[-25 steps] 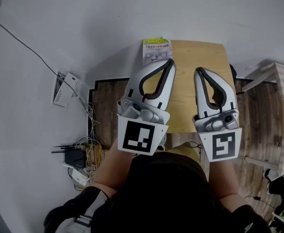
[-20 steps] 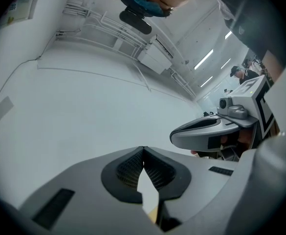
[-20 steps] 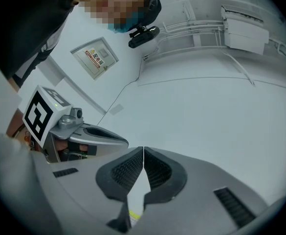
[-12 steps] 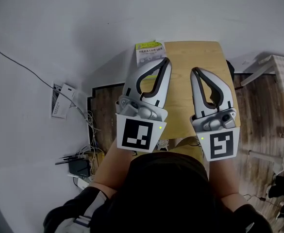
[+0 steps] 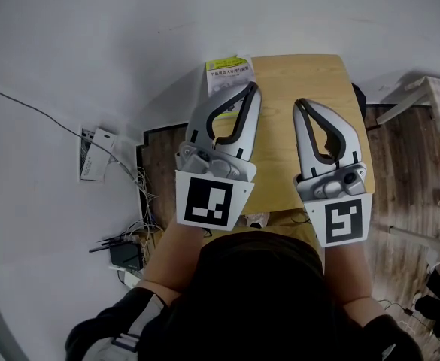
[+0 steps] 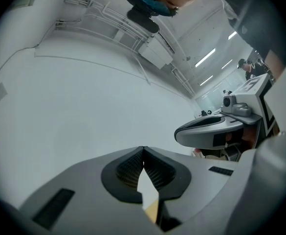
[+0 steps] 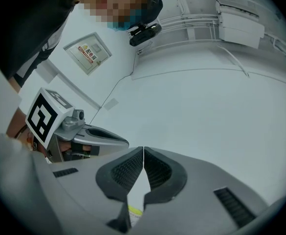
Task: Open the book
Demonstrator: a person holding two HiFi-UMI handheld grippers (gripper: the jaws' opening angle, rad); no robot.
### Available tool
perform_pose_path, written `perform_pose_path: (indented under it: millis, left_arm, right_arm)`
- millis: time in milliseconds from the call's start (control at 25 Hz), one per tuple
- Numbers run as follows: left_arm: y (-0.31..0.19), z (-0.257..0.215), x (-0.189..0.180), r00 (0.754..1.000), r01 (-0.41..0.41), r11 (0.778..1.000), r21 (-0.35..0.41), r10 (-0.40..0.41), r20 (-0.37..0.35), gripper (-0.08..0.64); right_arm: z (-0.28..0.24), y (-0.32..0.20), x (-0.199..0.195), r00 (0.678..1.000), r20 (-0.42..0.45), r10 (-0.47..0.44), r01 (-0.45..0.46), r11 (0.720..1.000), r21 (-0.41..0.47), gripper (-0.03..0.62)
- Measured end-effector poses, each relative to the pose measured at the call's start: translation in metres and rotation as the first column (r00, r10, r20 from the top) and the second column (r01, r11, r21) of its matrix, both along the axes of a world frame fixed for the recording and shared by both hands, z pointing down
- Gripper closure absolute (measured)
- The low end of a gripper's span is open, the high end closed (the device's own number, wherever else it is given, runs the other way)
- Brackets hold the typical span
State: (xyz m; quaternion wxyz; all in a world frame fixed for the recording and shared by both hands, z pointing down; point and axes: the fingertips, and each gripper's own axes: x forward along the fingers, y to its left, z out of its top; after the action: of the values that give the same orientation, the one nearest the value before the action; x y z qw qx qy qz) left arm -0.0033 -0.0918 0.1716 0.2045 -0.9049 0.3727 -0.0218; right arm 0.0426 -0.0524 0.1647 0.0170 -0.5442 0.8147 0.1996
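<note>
- A flat white box (image 5: 93,153) was fixed to the pale wall at the left, with a thin dark cable (image 5: 31,107) running up and away from it.
- Below it, a black router (image 5: 122,256) sat in a tangle of wires on the floor.
- The left gripper (image 5: 250,88) – smooth grey plastic shells curving to a point, lined with black ribbed pads (image 6: 129,166) – had its jaws clenched together with nothing between them. Its marker cube (image 5: 207,201) showed a black-and-white square pattern.
- The book (image 5: 228,76), thin, with a glossy pale cover and a yellow-green band along its far edge, lay cover up at the far left corner of the table, just beyond the left gripper's tip and apart from it.
- The right gripper (image 5: 300,104), of the same grey-and-black build, was likewise clenched on nothing – its ribbed pads (image 7: 155,168) met at the tips.
- The table (image 5: 314,81) had a bare top of light wood with rounded corners.
- The floor (image 5: 404,179) was dark wood planking, and a plain white wall (image 5: 129,36) filled the far side.
</note>
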Motion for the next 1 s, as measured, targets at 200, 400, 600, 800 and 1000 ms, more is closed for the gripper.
perform_pose_path:
  millis: [200, 400, 600, 800, 1000]
  left_arm:
    - [-0.009, 0.008, 0.015, 0.999, 0.017, 1.000, -0.007, -0.017, 0.039, 0.549]
    - [-0.022, 0.013, 0.025, 0.996, 0.050, 0.999, -0.020, -0.049, 0.080, 0.549]
    - [-0.030, 0.014, 0.027, 0.995, 0.091, 0.995, -0.033, -0.090, 0.035, 0.549]
    - [-0.042, 0.019, 0.027, 0.984, 0.171, 0.985, -0.034, -0.169, 0.054, 0.549]
    - [-0.051, 0.029, 0.029, 0.974, 0.215, 0.975, -0.052, -0.211, 0.084, 0.549]
  right_arm:
    - [0.003, -0.014, 0.014, 0.999, 0.032, -0.022, 0.022, 1.000, -0.009, 0.561]
    - [0.002, -0.036, 0.025, 0.997, 0.044, -0.070, 0.071, 0.997, -0.016, 0.561]
    - [0.002, -0.050, 0.031, 0.990, 0.080, -0.113, 0.114, 0.993, -0.011, 0.561]
    - [0.014, -0.061, 0.038, 0.983, 0.099, -0.156, 0.160, 0.986, -0.042, 0.561]
    - [0.020, -0.068, 0.040, 0.973, 0.115, -0.201, 0.207, 0.977, -0.046, 0.561]
